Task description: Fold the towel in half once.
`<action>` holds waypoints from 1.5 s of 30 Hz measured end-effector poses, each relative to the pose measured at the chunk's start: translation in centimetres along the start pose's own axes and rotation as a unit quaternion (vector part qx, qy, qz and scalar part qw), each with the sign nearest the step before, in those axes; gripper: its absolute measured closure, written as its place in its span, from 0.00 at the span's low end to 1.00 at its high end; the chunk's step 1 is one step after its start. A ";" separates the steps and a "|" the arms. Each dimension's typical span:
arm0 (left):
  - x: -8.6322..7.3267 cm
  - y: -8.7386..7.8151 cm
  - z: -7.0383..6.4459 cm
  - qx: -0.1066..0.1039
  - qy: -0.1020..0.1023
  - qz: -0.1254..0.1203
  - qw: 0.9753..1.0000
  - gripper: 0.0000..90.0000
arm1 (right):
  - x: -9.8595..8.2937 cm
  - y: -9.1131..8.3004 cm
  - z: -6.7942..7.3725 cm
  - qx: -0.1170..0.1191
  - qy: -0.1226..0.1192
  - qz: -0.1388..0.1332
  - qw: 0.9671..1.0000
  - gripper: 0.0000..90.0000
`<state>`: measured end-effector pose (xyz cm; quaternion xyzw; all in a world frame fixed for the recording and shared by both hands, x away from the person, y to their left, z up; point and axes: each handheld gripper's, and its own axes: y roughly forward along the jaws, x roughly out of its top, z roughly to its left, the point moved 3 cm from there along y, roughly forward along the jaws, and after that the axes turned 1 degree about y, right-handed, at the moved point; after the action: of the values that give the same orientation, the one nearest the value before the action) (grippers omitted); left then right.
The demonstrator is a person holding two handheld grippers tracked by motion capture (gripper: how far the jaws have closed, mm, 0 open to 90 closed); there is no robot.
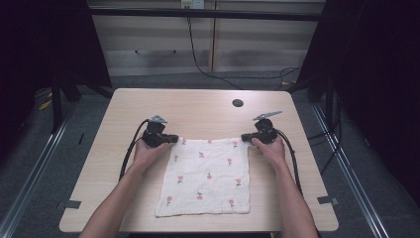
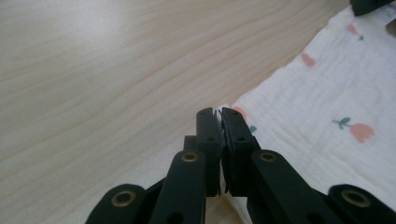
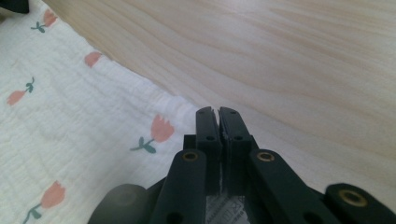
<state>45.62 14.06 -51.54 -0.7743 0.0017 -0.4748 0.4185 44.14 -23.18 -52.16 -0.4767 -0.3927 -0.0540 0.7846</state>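
A white cloth point(image 1: 208, 178) printed with small red tulips lies flat on the wooden table point(image 1: 198, 106). My left gripper point(image 1: 174, 139) is at the cloth's far left corner, my right gripper point(image 1: 243, 137) at its far right corner. In the left gripper view the jaws point(image 2: 218, 112) are shut, with a sliver of white cloth point(image 2: 317, 93) pinched at their tips. The right gripper view has the jaws point(image 3: 218, 111) shut at the cloth's point(image 3: 70, 121) corner, and a printed label peeks out beneath them. A hand holds each gripper.
A round dark hole point(image 1: 237, 103) sits in the tabletop beyond the right gripper. Bare wood surrounds the cloth on all sides. Behind the table stands a pale cabinet point(image 1: 208, 44), with black cables point(image 1: 198, 59) on the floor.
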 end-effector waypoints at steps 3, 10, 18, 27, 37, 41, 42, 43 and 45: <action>0.4 -0.9 0.0 -0.010 -0.004 -0.014 1.000 0.97 | 0.2 -0.5 0.0 0.004 0.004 -0.012 1.000 0.98; 1.5 -2.4 0.1 -0.011 -0.016 -0.045 0.999 0.97 | 1.0 -1.8 0.0 0.006 0.005 -0.038 0.999 0.98; 1.9 -3.1 0.0 -0.013 -0.020 -0.056 0.998 0.97 | 2.0 -2.8 0.6 0.009 -0.006 -0.055 0.998 0.98; 2.4 -4.5 -0.1 -0.030 -0.025 -0.078 0.996 0.97 | 3.3 -4.5 1.2 0.013 -0.014 -0.080 0.997 0.98; 3.4 -6.8 -0.1 -0.026 -0.015 -0.100 0.995 0.97 | 5.2 -6.6 2.1 0.016 -0.027 -0.111 0.993 0.98; 3.4 -7.5 -0.3 -0.022 -0.010 -0.110 0.994 0.97 | 5.5 -7.2 2.5 0.018 -0.036 -0.113 0.993 0.98; 3.3 -7.6 -0.5 -0.022 -0.010 -0.111 0.993 0.97 | 5.3 -7.3 2.7 0.021 -0.041 -0.118 0.992 0.98; 3.1 -7.7 -0.6 -0.023 -0.008 -0.113 0.993 0.97 | 5.2 -7.2 2.9 0.024 -0.041 -0.117 0.992 0.98; 2.7 -7.6 -0.6 -0.024 -0.010 -0.111 0.994 0.97 | 5.0 -7.1 3.0 0.025 -0.044 -0.114 0.992 0.98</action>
<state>43.64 17.55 -44.51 -0.7845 -0.0767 -0.5099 0.3444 42.57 -23.19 -43.13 -0.4111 -0.4799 -0.1126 0.7668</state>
